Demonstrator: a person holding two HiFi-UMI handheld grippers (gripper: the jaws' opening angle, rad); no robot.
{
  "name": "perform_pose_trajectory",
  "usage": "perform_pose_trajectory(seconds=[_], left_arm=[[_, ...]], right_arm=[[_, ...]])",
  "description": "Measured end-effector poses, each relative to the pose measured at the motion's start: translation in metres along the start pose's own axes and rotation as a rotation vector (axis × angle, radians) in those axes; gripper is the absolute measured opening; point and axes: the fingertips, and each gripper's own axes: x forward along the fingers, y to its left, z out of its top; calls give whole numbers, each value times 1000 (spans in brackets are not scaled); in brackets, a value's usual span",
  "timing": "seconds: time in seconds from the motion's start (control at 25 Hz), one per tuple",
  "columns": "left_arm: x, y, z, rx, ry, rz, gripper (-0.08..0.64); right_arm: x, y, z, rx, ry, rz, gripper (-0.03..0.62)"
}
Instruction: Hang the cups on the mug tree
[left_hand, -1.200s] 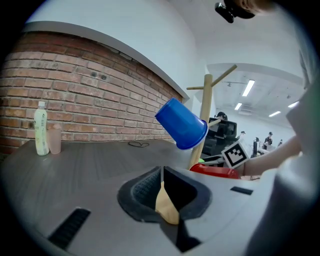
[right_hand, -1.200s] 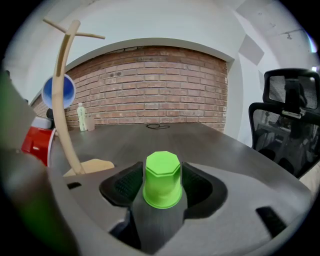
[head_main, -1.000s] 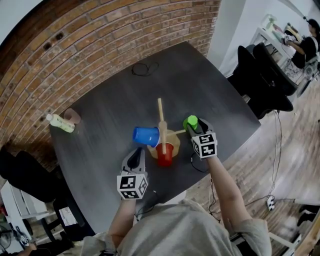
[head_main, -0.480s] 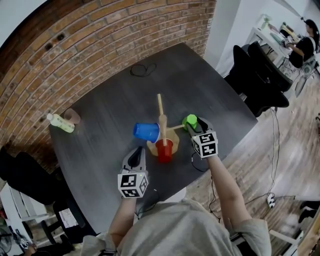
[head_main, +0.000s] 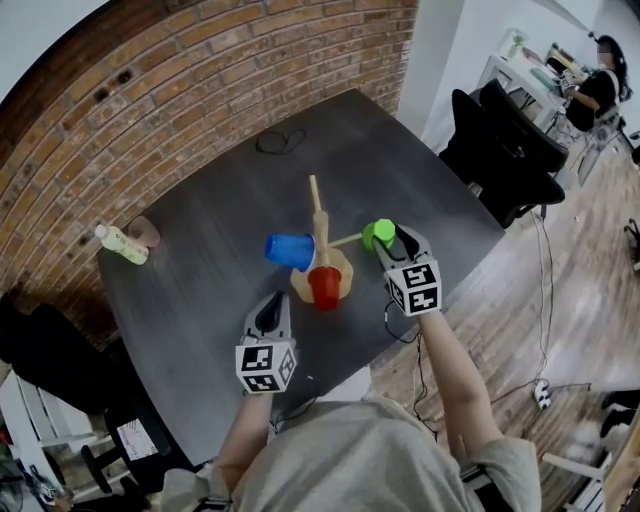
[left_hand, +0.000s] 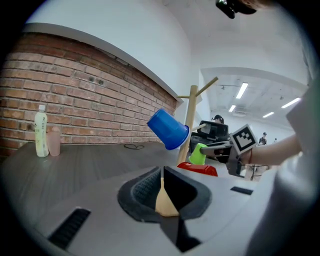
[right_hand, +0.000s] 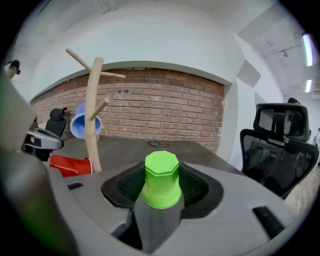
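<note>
right gripper (head_main: 390, 240) risen | faceted green cup (right_hand: 161, 185) held | wooden mug tree (head_main: 320, 225)

No writing, label, brand or number is legible on anything here.

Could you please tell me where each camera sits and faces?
Head view: on the person's head, steeply down at the table; both forearms show.
Left gripper view: along the left gripper's shut jaws toward the mug tree; right gripper shows.
Right gripper view: along its jaws, clamped on the green cup, toward the brick wall.
All three share the blue cup.
</note>
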Motion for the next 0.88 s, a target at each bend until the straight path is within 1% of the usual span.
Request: perform_pose_trajectory(seconds=[0.4, 0.68, 0.88], left_arm=[[-20, -12, 6, 16, -27, -29, 20], [-35, -16, 2, 22, -35, -39, 20], [-42, -17, 3, 36, -39, -47, 20]], right_arm=[[-50, 9, 65, -22, -131, -9, 206], [-82, 19, 103, -72, -213, -20, 206], [-104, 28, 131, -97, -279, -14, 206]])
